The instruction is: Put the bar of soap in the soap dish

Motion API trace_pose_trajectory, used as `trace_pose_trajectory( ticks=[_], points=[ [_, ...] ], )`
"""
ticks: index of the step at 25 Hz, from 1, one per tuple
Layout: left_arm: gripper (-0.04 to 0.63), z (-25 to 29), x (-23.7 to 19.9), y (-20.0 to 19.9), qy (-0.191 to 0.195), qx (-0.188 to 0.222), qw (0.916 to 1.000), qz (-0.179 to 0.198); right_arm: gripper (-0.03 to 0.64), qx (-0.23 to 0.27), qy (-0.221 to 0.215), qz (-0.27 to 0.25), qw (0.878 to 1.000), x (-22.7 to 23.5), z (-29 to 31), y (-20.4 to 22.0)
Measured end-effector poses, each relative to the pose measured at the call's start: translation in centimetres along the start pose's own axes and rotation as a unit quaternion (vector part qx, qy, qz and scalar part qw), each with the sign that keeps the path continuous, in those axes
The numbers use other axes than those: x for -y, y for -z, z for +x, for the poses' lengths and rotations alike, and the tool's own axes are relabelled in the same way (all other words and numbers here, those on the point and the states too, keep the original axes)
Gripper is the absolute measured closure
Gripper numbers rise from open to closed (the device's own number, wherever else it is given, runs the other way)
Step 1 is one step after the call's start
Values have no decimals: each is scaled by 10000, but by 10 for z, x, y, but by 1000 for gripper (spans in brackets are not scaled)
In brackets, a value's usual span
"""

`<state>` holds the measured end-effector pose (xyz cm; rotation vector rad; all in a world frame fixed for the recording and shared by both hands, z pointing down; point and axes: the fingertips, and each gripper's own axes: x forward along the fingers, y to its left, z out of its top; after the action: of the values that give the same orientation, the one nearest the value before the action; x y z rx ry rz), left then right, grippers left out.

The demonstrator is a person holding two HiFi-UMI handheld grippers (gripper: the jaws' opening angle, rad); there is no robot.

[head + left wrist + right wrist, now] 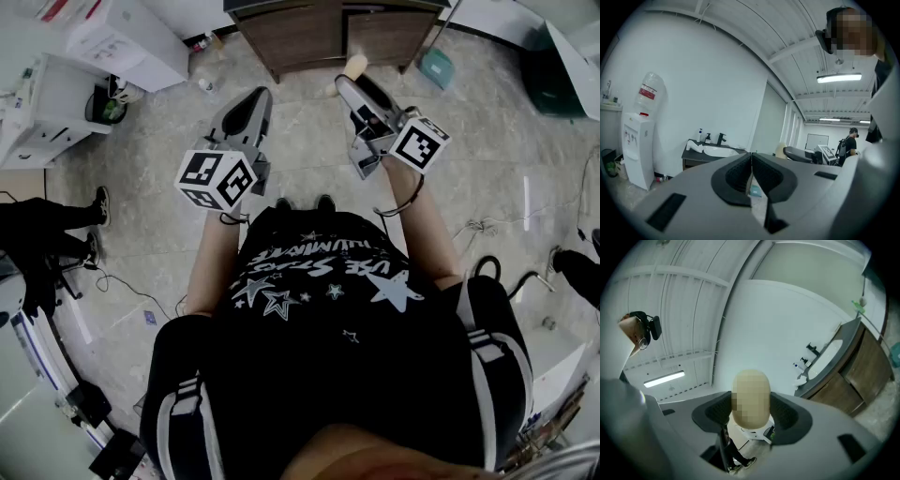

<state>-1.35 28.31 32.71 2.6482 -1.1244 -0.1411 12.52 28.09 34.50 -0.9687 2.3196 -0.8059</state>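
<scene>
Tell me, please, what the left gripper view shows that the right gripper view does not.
Only the left gripper view: a water dispenser, and the left claw looked at along its own jaws, which are shut with nothing between them. Only the right gripper view: the right claw seen along its own jaws, shut on the bar of soap. Both: the washbasin counter with its black tap.

From the left gripper (pixel 255 96) and right gripper (pixel 348 82) bare floor (pixel 169 150) runs straight to the table (pixel 309 42) — an open way ahead. On the table a tap (pixel 721 138) and bottles (pixel 700 135) stand behind the sink (pixel 717 151) (all against the wall (pixel 693 84)), a white bundle (pixel 693 146) at its left. A water cooler (pixel 637 145) flanks the table's left, a teal dustpan (pixel 436 67) its right; a person's legs (pixel 47 234) stand at far left.
</scene>
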Motion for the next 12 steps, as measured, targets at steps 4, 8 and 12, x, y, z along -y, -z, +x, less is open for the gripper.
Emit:
trace_pose_trajectory(
  ticks=[4, 8, 12],
  points=[
    [583, -1, -2, 3, -114, 38, 9999, 23, 353, -85, -52, -12, 9999, 9, -1, 0],
    [583, -5, -7, 10, -252, 36, 9997, 6, 353, -112, -60, 19, 9999, 14, -3, 2],
    [583, 8, -23, 6, -346, 44, 9994, -57, 351, -226, -50, 26, 9997, 27, 14, -4]
  ],
)
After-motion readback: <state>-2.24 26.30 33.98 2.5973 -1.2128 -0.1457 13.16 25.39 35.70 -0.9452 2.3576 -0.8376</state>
